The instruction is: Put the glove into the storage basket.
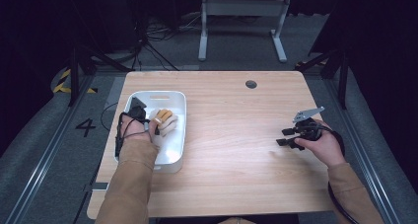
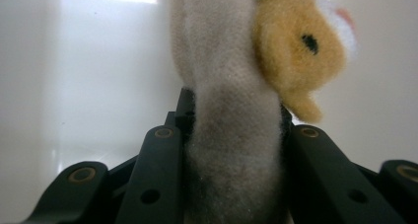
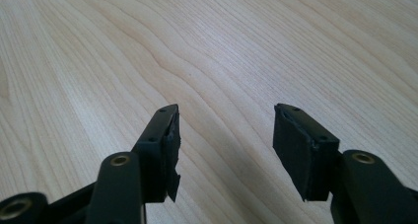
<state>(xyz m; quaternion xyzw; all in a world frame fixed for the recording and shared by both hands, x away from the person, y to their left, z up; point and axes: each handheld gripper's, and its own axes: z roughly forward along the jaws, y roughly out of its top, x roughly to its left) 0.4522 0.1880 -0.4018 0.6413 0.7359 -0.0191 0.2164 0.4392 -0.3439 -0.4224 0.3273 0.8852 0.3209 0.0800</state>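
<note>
A cream and tan plush toy lies in the white bin at the table's left. My left gripper is inside the bin, shut on the toy. In the left gripper view the toy's cream body is squeezed between the two black jaws, and its tan head with a black eye sticks out to the upper right. My right gripper rests over the bare table at the right, open, with nothing between its fingers.
The wooden table has a round cable hole near its far edge. Beyond the table are a white desk frame and cables on the floor. Black cables trail from both grippers.
</note>
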